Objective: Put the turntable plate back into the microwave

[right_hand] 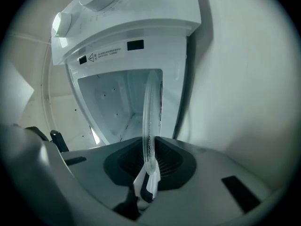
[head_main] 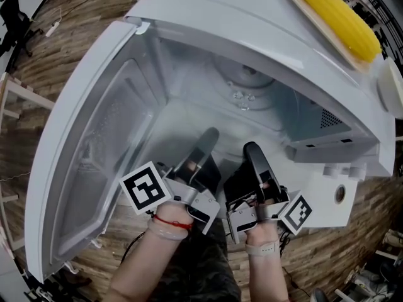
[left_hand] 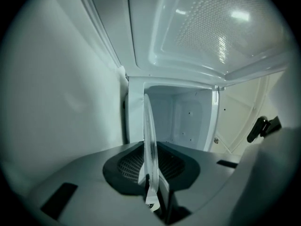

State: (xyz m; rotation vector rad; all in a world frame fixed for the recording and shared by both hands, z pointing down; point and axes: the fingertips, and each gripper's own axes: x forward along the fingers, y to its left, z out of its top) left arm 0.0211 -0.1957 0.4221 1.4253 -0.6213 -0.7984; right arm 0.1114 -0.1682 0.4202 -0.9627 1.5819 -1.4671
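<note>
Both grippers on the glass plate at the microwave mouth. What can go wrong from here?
1. The left gripper and right gripper pinch only the near rim of the glass plate; smooth glass may slip or droop.
2. Its far edge could clip the microwave cavity wall going in.
3. A knock might shake the corn lying on top.

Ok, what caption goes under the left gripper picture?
Left tool grips the clear turntable plate edge-on, facing the open microwave.

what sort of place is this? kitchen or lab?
Likely a staged test room, not a fitted kitchen: an open white microwave standing alone, wood-plank floor all round it, and a corn cob lying on top.
</note>
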